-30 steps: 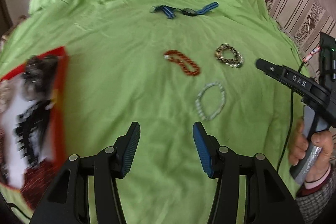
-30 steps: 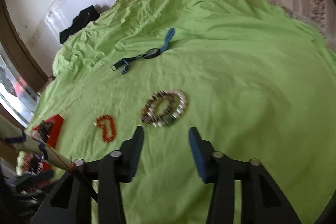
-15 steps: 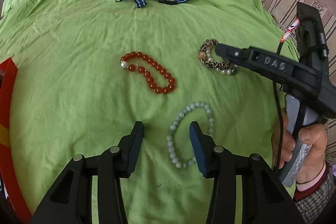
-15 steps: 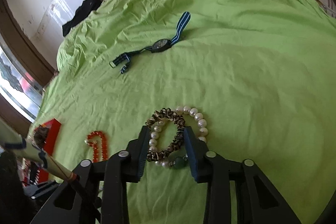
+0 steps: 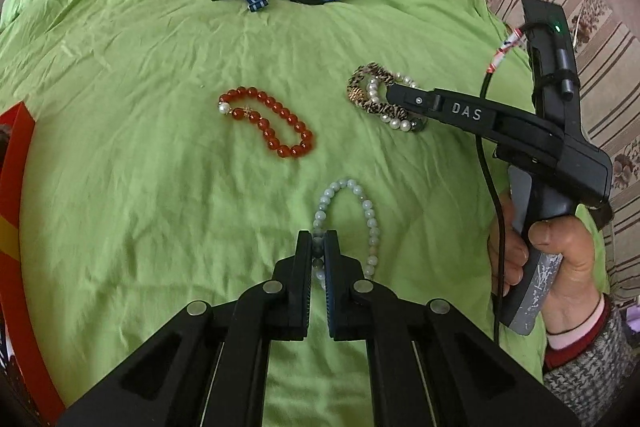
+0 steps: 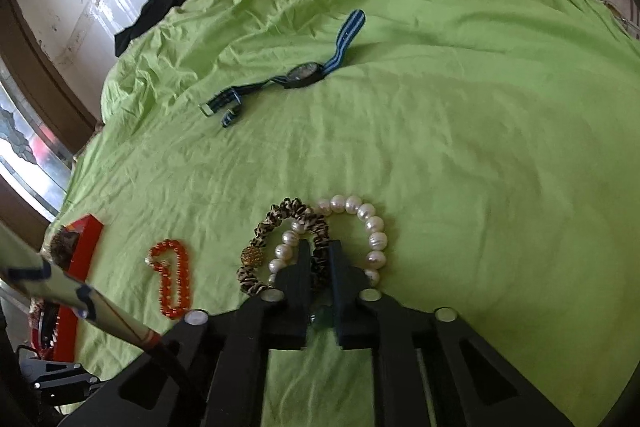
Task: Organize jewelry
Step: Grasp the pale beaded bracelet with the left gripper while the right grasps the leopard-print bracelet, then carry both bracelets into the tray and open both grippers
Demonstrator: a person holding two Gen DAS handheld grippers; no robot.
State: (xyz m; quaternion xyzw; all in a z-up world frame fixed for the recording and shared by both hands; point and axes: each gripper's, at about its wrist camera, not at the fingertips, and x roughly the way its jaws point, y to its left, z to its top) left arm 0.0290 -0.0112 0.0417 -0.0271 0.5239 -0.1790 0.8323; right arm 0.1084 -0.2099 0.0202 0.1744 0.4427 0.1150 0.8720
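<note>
I have the left gripper (image 5: 318,247) clamped on the pale bead bracelet (image 5: 370,217) and the right gripper (image 6: 319,255) on the leopard-print bracelet (image 6: 264,233), so next I must lift both gently toward the red box (image 6: 86,239).

White capital letters reading "DAS" run along the black arm of the right claw (image 5: 396,98), seen from the left wrist camera above a green bedsheet (image 5: 160,75). No other lettering is legible.
</note>
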